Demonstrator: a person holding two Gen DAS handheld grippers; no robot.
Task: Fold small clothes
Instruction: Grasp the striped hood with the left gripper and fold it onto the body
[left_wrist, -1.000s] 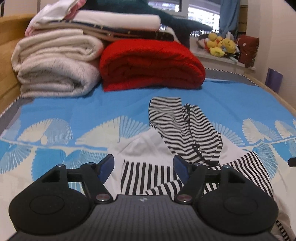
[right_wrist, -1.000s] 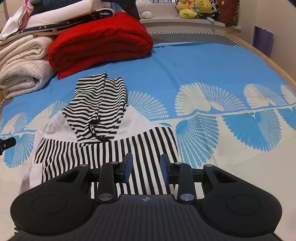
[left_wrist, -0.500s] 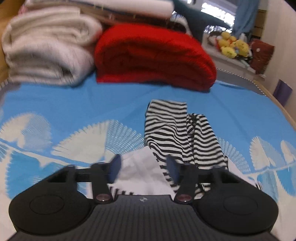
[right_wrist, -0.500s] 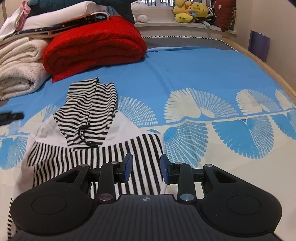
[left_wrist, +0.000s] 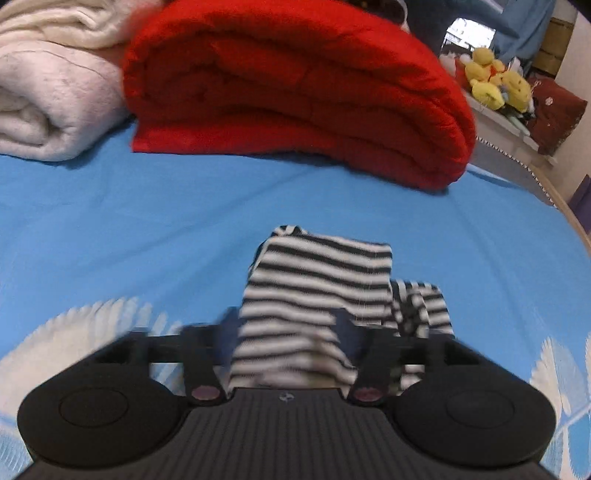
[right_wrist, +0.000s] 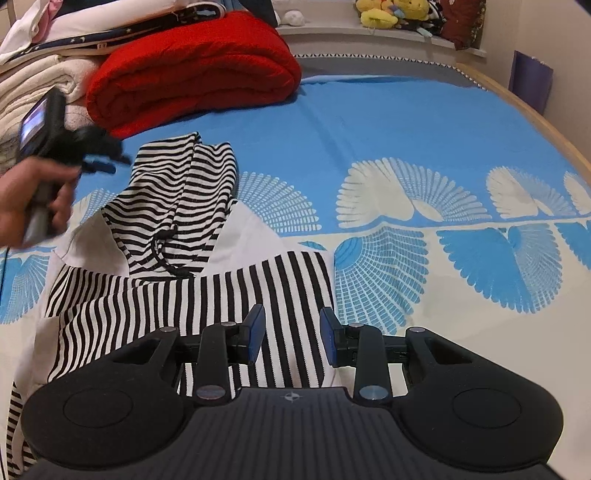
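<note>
Beneath my right gripper (right_wrist: 290, 338), jaws parted and empty, lies the black-and-white striped hooded top (right_wrist: 192, 280) on the blue fan-print bedsheet (right_wrist: 388, 140), while farther off my left gripper (left_wrist: 286, 332) is opening over the hood (left_wrist: 317, 280), before the folded red blanket (left_wrist: 295, 85).

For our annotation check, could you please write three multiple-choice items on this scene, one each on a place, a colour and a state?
1. Where does the striped hoodie lie?
A. on the blue bedsheet
B. on the window ledge
C. on top of the folded blanket

2. What colour is the folded blanket beyond the hoodie?
A. green
B. red
C. yellow

3. How does the right claw stand?
A. clamped on a plush toy
B. out of view
C. fingers apart, over the striped cloth

Answers: 1 A, the hoodie is spread flat on the sheet; 2 B, the blanket is plainly red in both views; 3 C, a gap shows between its blue pads, with nothing pinched.
</note>
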